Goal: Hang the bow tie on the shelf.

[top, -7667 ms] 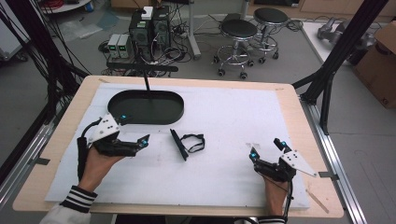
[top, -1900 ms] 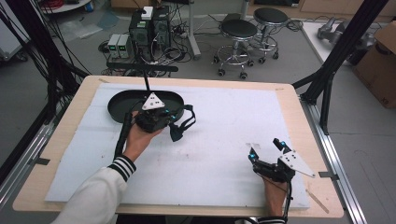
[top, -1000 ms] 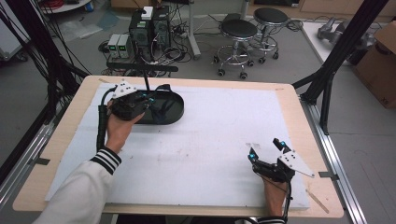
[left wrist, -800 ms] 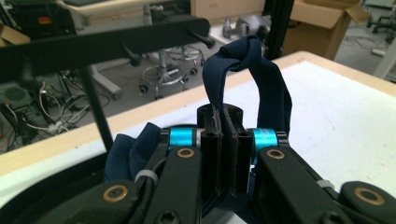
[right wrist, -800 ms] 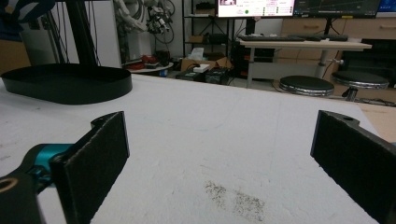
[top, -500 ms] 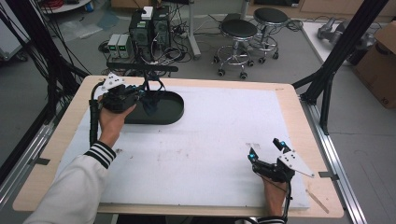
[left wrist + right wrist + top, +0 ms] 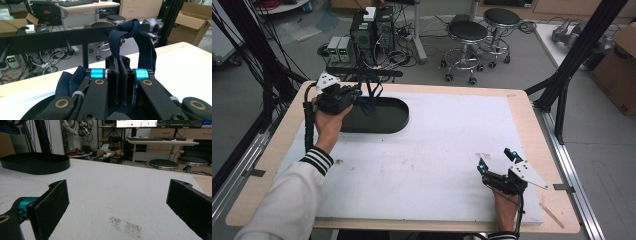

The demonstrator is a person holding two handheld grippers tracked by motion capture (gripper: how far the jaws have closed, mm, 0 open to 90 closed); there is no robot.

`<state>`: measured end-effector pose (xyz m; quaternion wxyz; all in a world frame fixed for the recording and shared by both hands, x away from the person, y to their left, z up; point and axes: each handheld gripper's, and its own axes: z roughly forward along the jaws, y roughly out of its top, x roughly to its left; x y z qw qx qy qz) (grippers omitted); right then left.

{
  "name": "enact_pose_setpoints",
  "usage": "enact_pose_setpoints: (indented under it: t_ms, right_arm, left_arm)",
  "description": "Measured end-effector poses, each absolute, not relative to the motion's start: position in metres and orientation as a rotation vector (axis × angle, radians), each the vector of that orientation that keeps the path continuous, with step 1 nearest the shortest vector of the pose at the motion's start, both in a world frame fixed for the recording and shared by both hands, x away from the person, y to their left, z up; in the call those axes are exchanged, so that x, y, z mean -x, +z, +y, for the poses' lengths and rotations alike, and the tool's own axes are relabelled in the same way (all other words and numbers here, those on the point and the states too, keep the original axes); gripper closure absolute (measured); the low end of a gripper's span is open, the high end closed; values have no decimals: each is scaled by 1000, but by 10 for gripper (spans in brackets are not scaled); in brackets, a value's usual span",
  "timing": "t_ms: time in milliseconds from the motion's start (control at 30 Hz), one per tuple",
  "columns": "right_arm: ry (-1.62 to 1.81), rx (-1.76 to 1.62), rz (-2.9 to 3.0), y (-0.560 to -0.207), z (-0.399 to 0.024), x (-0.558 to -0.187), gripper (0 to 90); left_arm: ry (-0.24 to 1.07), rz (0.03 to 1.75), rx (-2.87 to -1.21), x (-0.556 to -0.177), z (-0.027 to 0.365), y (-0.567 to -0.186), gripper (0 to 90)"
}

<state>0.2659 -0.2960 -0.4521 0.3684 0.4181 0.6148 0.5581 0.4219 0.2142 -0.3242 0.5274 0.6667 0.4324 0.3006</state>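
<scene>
Since a moment ago, my left gripper (image 7: pixel 357 92) has drifted slightly right over the black tray (image 7: pixel 387 120), jaws pinching a dark blue strap (image 7: pixel 140 40) that hangs above it. My right gripper (image 7: pixel 494 167) rests spread wide on the white mat (image 7: pixel 437 150).

strap's (image 7: pixel 140 42) lower part hidden behind left tongs (image 7: pixel 119 82)

mat (image 7: pixel 427 165) mid open; tray (image 7: pixel 387 117) (far left) blocks.
</scene>
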Motion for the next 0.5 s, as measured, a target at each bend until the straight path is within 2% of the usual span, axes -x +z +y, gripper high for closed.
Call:
enact_pose_setpoints:
  t_ms: [500]
  right_arm:
    - [1435,-1076,1582,-452,-296,-266,33]
  left_arm:
    - [745,1056,-1596,-448,208,-326,858]
